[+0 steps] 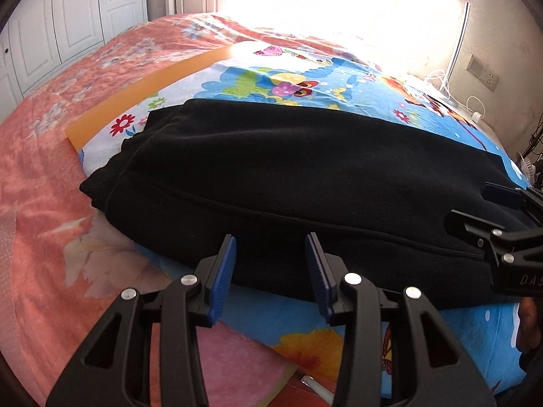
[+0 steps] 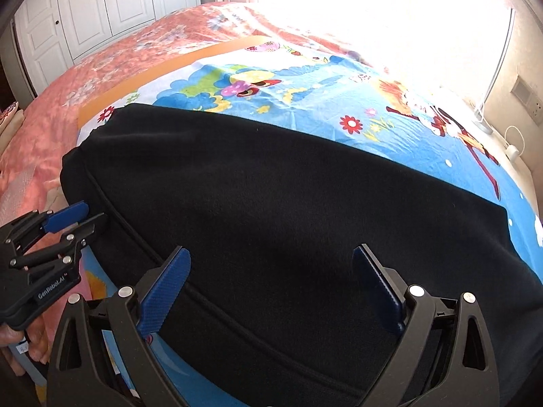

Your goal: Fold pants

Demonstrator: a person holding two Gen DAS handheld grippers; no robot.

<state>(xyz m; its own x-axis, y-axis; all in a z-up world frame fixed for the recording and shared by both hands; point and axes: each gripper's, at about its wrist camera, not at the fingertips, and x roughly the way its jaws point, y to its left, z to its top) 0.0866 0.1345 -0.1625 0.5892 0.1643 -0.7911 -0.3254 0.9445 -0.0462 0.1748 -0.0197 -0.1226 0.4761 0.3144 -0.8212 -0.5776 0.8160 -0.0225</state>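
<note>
The black pants (image 1: 288,176) lie folded lengthwise in a long band on a blue cartoon-print sheet (image 1: 258,78); they also fill the right wrist view (image 2: 271,220). My left gripper (image 1: 271,264) is open and empty, its blue pads at the near edge of the pants towards their left end. My right gripper (image 2: 271,281) is open wide and empty, just above the pants near their near edge. The right gripper shows at the right of the left wrist view (image 1: 475,210), and the left gripper at the left of the right wrist view (image 2: 85,215).
The sheet lies on a bed with a pink floral cover (image 1: 51,169). An orange strip (image 1: 135,91) borders the sheet's far left side. White wardrobe doors (image 2: 101,3) stand at the back left. A bright window, cables and a wall socket (image 1: 482,74) are at the right.
</note>
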